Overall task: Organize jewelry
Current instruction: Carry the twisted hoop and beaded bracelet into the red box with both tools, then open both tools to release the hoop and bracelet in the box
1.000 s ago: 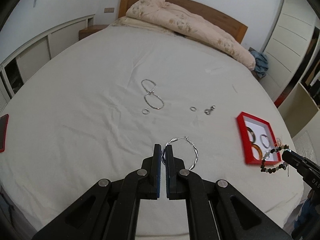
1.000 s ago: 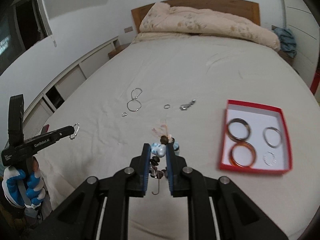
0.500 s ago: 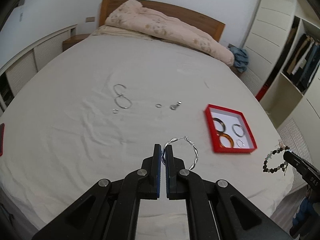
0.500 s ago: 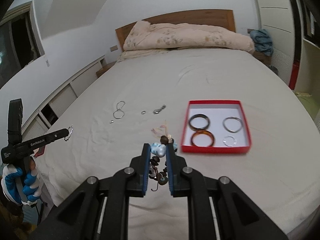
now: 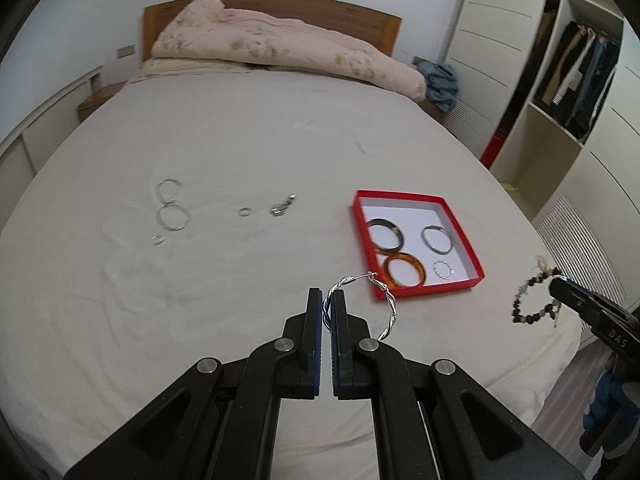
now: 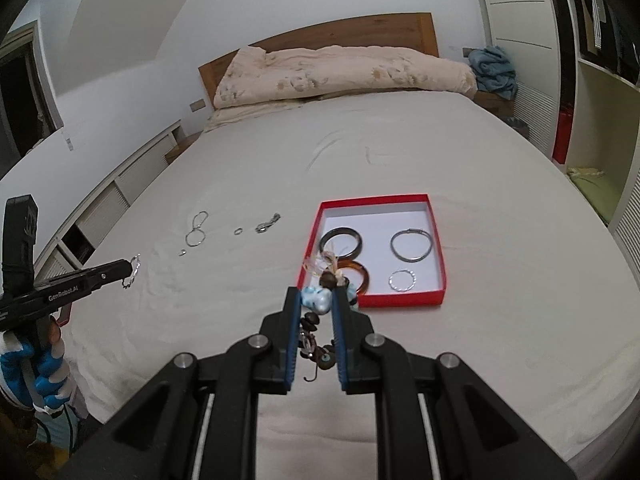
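Observation:
My left gripper [image 5: 327, 296] is shut on a twisted silver hoop earring [image 5: 390, 304], held above the bed just left of the red tray [image 5: 476, 252]. My right gripper [image 6: 316, 296] is shut on a beaded bracelet [image 6: 318, 300] with a pale blue bead, just short of the tray's [image 6: 400, 300] near left corner. The tray holds a dark bangle [image 6: 341, 242], an amber bangle [image 6: 356, 274], a grey hoop [image 6: 411, 244] and a small silver ring [image 6: 402, 280]. The bracelet [image 5: 534, 300] also shows in the left wrist view.
Loose silver hoops [image 5: 172, 210], small rings [image 5: 244, 212] and a clasp piece [image 5: 282, 206] lie on the white sheet [image 5: 200, 140] left of the tray. A folded quilt [image 5: 280, 52] lies at the headboard. Wardrobe shelves [image 5: 576, 80] stand to the right.
Both grippers have swung right and toward the red tray, each still holding its piece. The tray now sits nearer the middle of both views.

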Tool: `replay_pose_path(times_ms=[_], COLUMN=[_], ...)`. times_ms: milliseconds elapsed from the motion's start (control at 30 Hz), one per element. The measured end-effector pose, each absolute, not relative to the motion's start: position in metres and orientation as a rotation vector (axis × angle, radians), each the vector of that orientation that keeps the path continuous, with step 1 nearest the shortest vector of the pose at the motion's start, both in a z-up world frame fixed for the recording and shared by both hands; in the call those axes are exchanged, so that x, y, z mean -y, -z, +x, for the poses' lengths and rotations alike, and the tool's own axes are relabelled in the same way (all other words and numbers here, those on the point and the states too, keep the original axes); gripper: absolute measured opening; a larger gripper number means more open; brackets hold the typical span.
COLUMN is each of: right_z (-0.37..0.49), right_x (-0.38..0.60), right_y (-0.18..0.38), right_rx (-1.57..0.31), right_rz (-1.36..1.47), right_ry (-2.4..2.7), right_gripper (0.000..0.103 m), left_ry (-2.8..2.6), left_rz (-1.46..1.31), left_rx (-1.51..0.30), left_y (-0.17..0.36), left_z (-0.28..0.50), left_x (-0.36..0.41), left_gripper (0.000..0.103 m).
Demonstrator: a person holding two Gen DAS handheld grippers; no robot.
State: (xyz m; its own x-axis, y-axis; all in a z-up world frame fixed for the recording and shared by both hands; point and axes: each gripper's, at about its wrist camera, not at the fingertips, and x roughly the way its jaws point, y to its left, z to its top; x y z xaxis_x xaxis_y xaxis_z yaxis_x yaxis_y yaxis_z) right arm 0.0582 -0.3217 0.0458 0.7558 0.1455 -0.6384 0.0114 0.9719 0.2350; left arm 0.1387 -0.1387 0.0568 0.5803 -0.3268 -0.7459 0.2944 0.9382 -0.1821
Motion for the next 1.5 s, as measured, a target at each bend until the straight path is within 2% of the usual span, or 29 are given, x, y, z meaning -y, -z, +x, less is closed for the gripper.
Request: replay_pose_path(times_ms=[300, 733, 1100, 1500], right_z=[0.117, 0.229, 0.254, 0.253], right_x=[0.355, 0.404, 0.431, 0.436], right_y=[-0.03, 0.033, 0.091, 0.105], right_rx=[-0.74, -0.805, -0.904, -0.928], right_rz=[0.233, 0.271, 0.272, 0.278], right_ry=[-0.047, 0.014, 0.047, 0.039], right_gripper=[0.014, 0.014, 0.015, 0.015], left_ry=[0.462, 0.468, 0.465, 0.444], left_rz=[0.011, 0.142, 0.208, 0.264], left_rx=[-0.92, -0.994, -1.024, -1.046], left_y=[-0.036, 0.044, 0.085, 0.101], left_z=[0.206, 0.298, 0.316, 0.313], left_x=[0.215, 0.309, 0.334, 0.34], left_gripper=[0.003, 0.003, 0.003, 0.005])
